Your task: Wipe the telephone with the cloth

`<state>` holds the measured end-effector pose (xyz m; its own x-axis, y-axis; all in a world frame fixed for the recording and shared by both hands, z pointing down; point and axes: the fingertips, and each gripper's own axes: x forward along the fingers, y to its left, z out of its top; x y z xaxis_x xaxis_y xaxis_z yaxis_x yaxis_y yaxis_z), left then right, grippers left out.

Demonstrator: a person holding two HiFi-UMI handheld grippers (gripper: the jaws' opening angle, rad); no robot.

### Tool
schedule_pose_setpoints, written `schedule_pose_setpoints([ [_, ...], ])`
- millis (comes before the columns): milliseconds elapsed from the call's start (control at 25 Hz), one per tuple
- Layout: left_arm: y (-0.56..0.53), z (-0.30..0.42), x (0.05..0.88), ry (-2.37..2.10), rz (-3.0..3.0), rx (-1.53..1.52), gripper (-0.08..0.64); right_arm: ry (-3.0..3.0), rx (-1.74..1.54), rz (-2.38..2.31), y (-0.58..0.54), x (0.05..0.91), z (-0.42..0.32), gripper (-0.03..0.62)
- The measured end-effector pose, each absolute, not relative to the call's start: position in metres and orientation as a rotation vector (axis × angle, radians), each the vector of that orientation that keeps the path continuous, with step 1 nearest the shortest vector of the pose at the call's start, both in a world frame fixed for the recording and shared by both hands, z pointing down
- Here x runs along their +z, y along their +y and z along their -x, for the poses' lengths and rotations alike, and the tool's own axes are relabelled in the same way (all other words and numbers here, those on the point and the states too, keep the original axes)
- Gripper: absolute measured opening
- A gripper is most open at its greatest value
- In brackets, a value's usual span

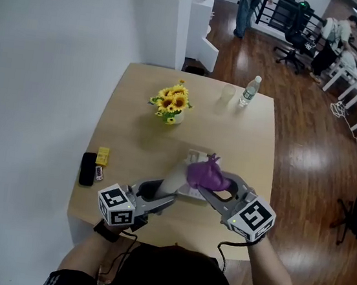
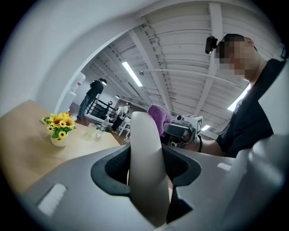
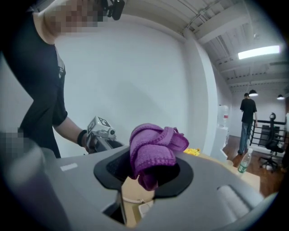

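- Even, bright indoor light from ceiling strips (image 2: 133,74); soft shadows on the surface (image 1: 134,103).
- Gripper views fisheye-warped, corners black, near foreground blurred.

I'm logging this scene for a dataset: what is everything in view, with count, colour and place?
table: one, light wood, under everything
telephone base: one, white, near edge
handset: one, white, lifted, in left gripper
cloth: one, purple, in right gripper, against the handset's top
sunflowers: one bunch, yellow, white pot, mid-table
water bottle: one, clear, far edge
glass: one, clear, beside bottle
flat object: one, black, left edge
small item: one, yellow, beside it
bystander: one, dark clothes, far off
left gripper: grey, shut on handset
right gripper: grey, shut on cloth
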<state>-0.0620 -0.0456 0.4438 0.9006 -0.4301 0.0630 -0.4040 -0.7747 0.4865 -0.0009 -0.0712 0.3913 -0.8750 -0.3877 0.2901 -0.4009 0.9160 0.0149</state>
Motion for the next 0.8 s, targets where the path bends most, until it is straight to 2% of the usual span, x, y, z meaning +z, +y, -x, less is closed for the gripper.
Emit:
schedule_pose_setpoints([
  [480,-0.014,0.059,0.422,-0.398,-2.699,-0.016,0.206,-2.762,0.343,0.125,-0.053,0.373,-0.006,0.138],
  [800,0.006,0.047,0.411,-0.275,-2.744,-0.045,0.206,-2.755,0.461,0.157,-0.065,0.384,-0.005,0.135],
])
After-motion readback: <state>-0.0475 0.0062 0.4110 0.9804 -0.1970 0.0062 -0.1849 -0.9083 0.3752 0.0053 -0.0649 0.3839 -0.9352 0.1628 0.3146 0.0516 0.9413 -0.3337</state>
